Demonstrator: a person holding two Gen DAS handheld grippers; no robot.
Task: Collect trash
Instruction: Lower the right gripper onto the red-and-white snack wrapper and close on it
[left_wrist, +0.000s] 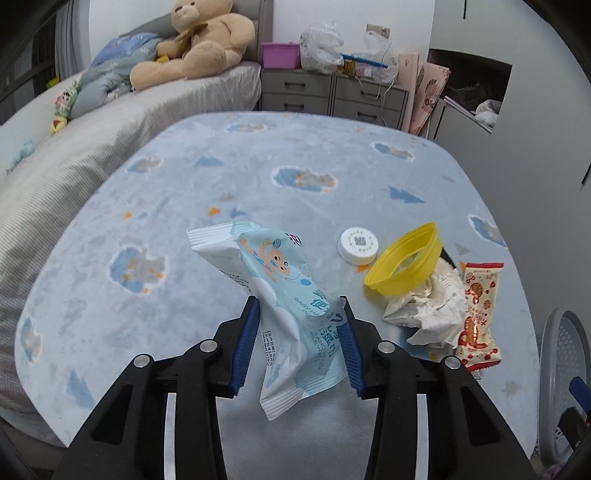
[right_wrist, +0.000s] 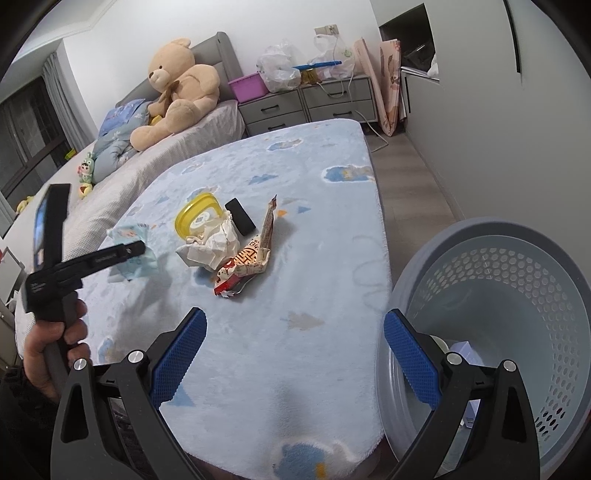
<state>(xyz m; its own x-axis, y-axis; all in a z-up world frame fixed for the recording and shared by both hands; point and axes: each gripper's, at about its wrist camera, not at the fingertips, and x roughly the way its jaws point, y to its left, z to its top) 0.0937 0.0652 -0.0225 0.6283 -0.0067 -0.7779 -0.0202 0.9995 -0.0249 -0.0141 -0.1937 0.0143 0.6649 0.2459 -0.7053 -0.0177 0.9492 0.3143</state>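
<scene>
Wet-wipe packet (left_wrist: 284, 306) — pinched in left gripper (left_wrist: 299, 314) — lifted off blanket (left_wrist: 258, 166).

Worktop (right_wrist: 295, 369): covered in pale blue fleece with a cloud print.
On it: white cap (left_wrist: 357, 245), tilted yellow lid (left_wrist: 404, 260), crumpled paper (left_wrist: 428, 310), red snack wrapper (left_wrist: 480, 314), black block (right_wrist: 240, 216).

A home bedroom: a bed (left_wrist: 155, 99) with a big teddy bear (left_wrist: 199, 40), grey drawers (left_wrist: 332, 92) and a patterned blue blanket (left_wrist: 258, 177).
</scene>
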